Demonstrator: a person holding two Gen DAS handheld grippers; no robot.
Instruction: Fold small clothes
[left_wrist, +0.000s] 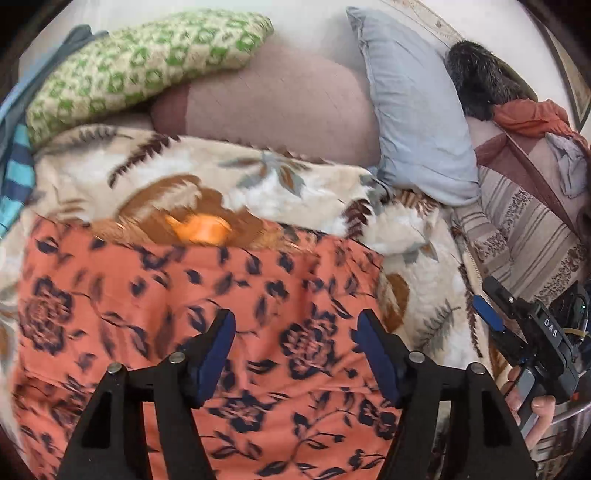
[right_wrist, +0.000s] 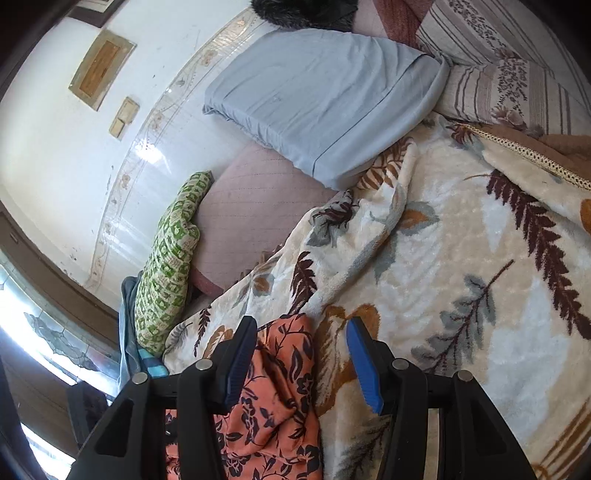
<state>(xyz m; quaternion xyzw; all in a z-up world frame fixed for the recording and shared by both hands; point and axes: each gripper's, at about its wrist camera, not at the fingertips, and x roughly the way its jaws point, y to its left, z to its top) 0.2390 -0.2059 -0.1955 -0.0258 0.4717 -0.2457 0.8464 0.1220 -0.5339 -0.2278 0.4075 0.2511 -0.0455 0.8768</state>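
With left tongs (left_wrist: 295, 350) gaping empty over the orange floral garment (left_wrist: 166, 295) and right tongs (right_wrist: 301, 362) parted, cloth bunched between: fold liable to slump on plush blanket (right_wrist: 461, 258).

- "DAS" in white capital letters stands on the black body of the right gripper (left_wrist: 491, 314), seen at the right edge of the left wrist view; the letters run along the housing, tilted.
- No other lettering, number or label is legible.
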